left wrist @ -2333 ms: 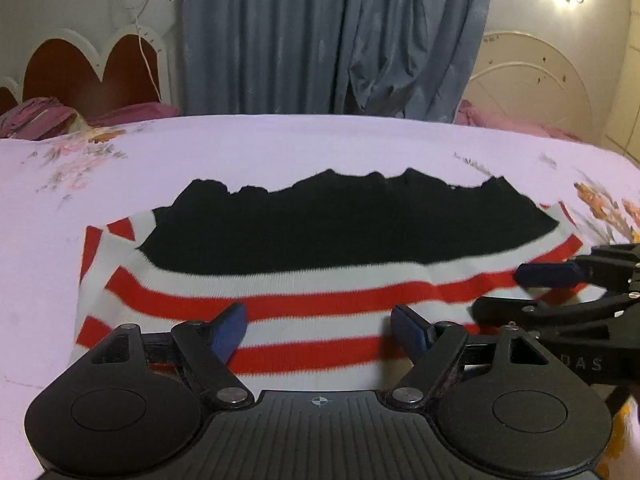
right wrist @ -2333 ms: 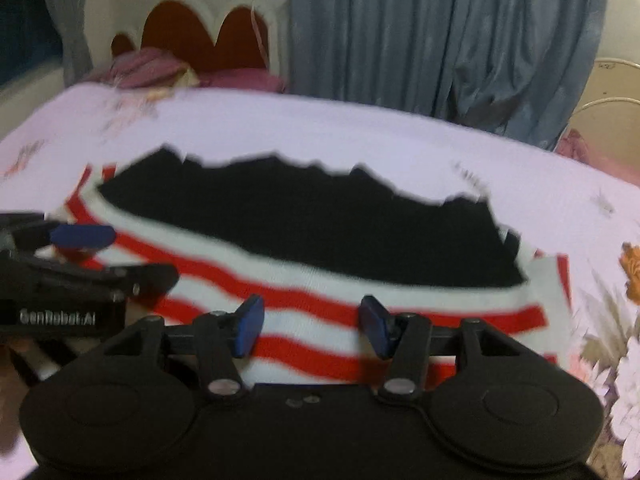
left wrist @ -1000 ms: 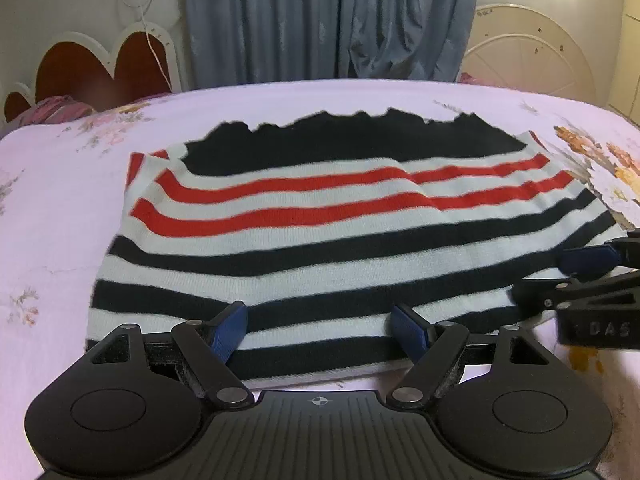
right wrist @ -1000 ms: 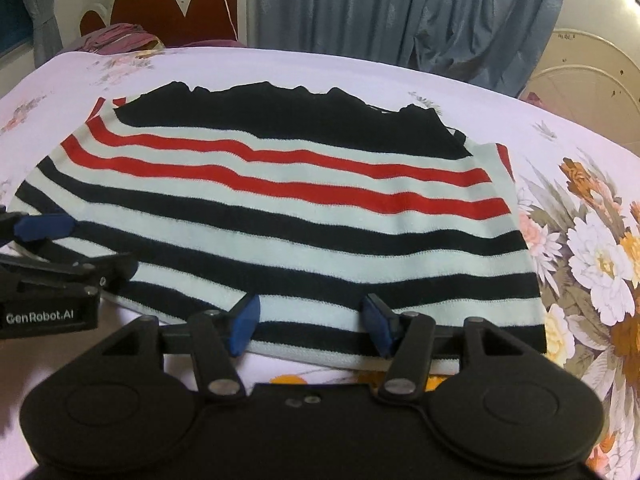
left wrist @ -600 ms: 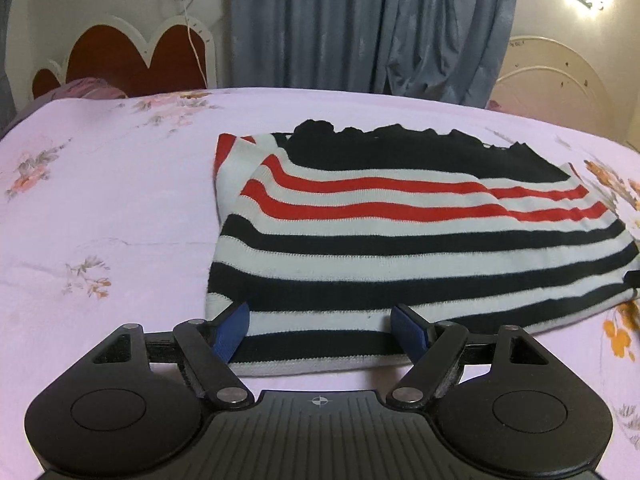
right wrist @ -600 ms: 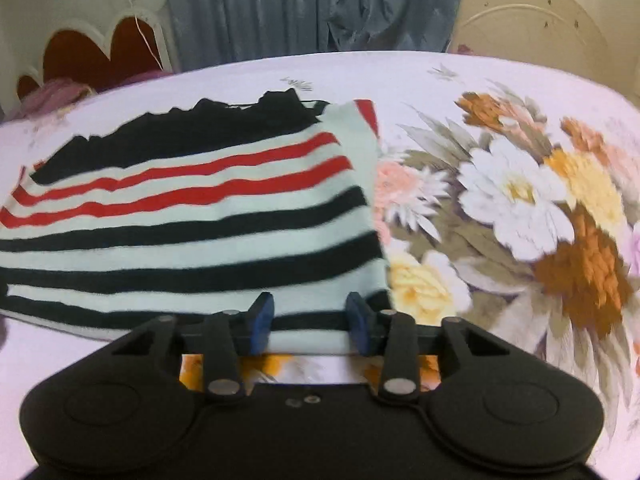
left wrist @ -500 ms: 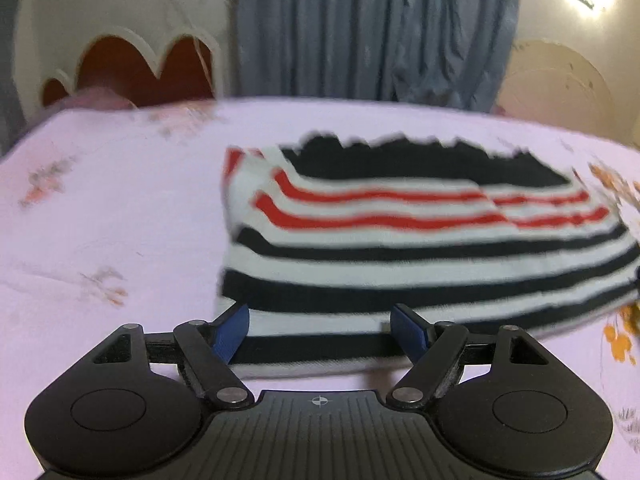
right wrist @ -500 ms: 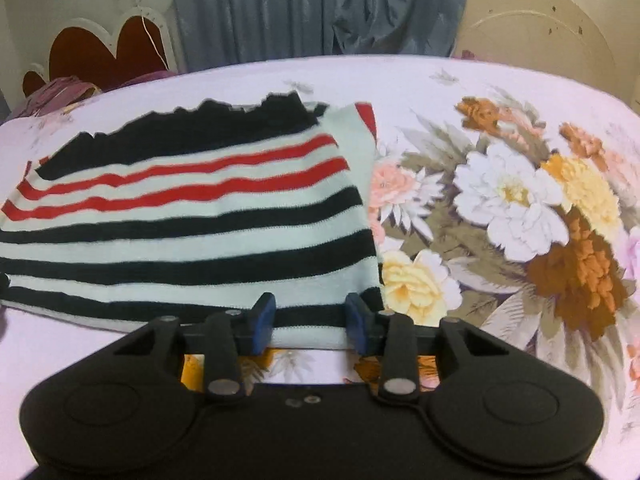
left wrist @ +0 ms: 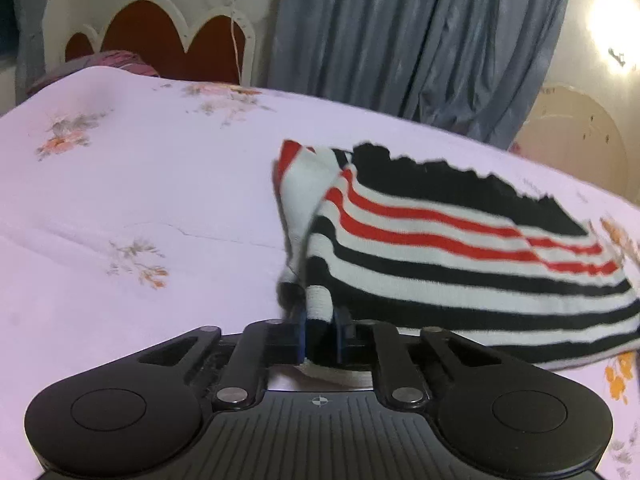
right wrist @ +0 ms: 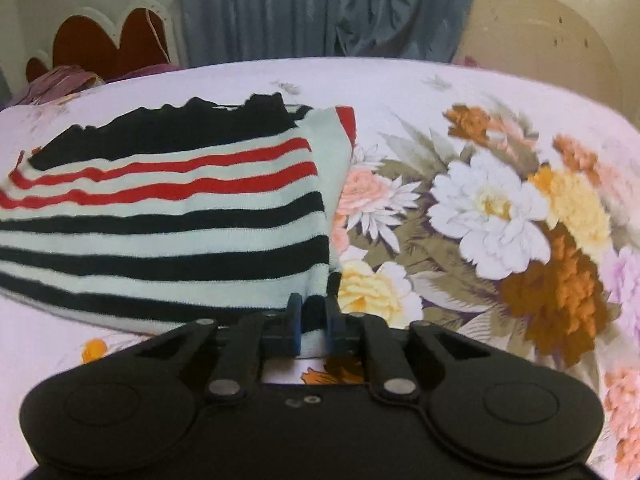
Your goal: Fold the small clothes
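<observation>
Left claw (left wrist: 320,334) has just snapped closed on the striped sweater's (left wrist: 460,256) near left corner. Right claw (right wrist: 313,330) has just clamped the near right corner, on the bed (left wrist: 140,200).

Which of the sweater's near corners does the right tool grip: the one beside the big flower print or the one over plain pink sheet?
The right tool pinches the striped sweater at the corner beside the big flower print.

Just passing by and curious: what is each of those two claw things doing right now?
Left gripper: just closed, pinching the near left corner of the striped sweater.
Right gripper: just closed, pinching the sweater's near right corner.
</observation>
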